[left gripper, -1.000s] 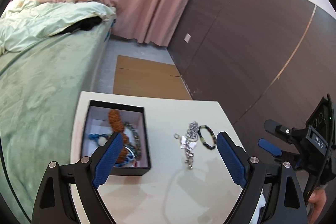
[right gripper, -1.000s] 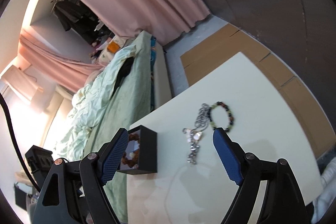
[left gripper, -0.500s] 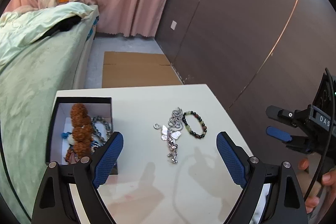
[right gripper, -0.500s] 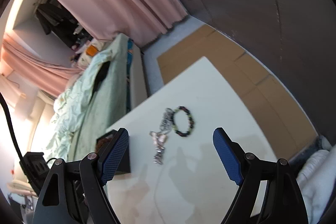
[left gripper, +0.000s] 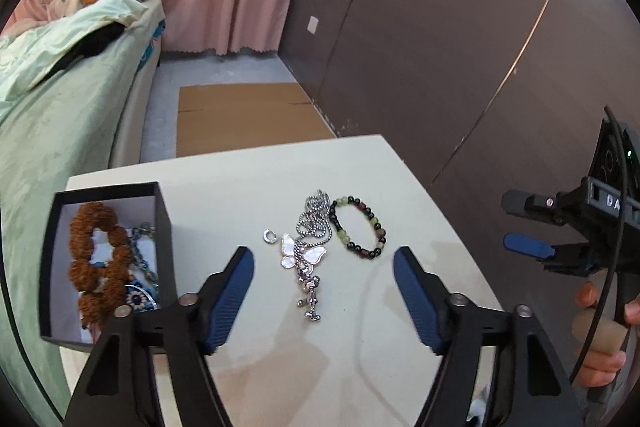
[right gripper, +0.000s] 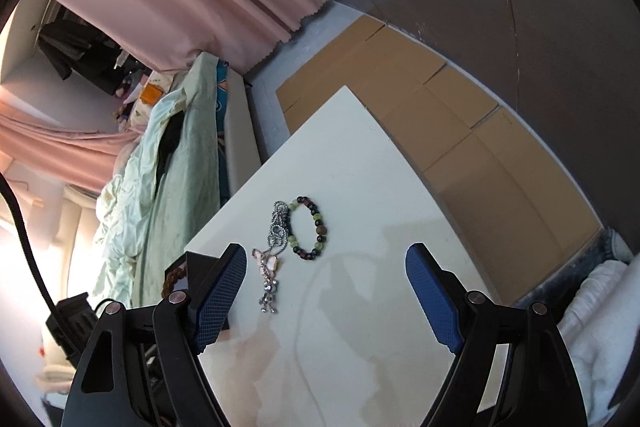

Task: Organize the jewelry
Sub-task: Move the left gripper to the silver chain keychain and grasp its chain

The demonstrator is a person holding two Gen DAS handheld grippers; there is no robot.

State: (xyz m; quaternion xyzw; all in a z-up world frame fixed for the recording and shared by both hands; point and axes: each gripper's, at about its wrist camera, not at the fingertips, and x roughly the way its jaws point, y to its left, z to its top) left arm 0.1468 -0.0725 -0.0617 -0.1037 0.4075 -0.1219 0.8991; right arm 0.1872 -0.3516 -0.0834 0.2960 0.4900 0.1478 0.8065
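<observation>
A black jewelry box (left gripper: 166, 227) stands at the table's left and holds a brown bead bracelet (left gripper: 96, 259) and other pieces. A silver butterfly necklace (left gripper: 304, 255), a small silver ring (left gripper: 269, 236) and a green and dark bead bracelet (left gripper: 358, 227) lie on the cream table (left gripper: 360, 367). My left gripper (left gripper: 324, 267) is open and empty, just in front of the necklace. My right gripper (right gripper: 326, 269) is open and empty above the table, near the necklace (right gripper: 270, 267) and bead bracelet (right gripper: 308, 229). The box (right gripper: 196, 263) sits partly behind its left finger.
A bed with a green cover (left gripper: 48, 131) runs along the table's left side. Flat cardboard (left gripper: 244, 119) lies on the floor beyond the table. A dark wall (left gripper: 440, 47) stands on the right. The right gripper's body and hand (left gripper: 592, 267) show at the right.
My left gripper has swung right from over the box and moved closer to the loose jewelry. My right gripper has turned and now looks more directly at the necklace and bracelet.
</observation>
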